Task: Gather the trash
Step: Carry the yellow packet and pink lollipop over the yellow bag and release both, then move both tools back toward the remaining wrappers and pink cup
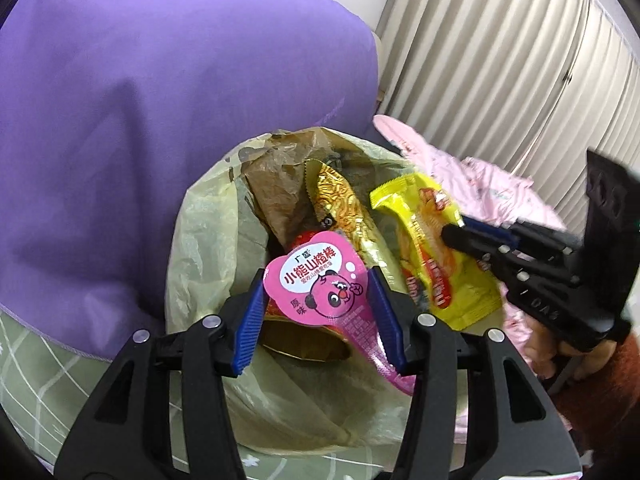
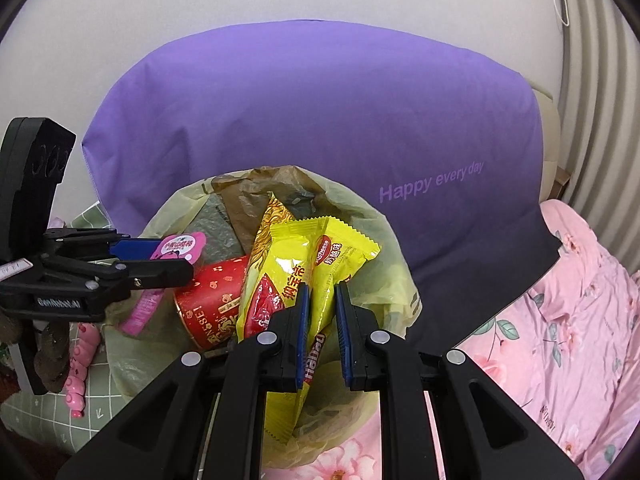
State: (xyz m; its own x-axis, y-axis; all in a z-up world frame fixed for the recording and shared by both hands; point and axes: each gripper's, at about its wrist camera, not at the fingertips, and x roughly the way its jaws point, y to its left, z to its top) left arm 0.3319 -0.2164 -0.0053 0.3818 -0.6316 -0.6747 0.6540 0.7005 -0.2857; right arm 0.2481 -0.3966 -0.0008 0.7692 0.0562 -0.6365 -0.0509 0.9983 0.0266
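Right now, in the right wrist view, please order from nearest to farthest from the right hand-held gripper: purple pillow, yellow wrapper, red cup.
From the right hand-held gripper:
1. Yellow wrapper, between its pads.
2. Red cup, just left, inside the bag.
3. Purple pillow, behind the bag.

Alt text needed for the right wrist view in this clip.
The right gripper pinches a yellow snack wrapper above a yellowish trash bag holding a red paper cup and a gold wrapper. At left, the left gripper holds a pink wrapper; a purple pillow lies behind.

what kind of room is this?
Likely a bedroom: a purple pillow printed "Happy every day", pink floral bedding, and a lined trash bag set on the bed.
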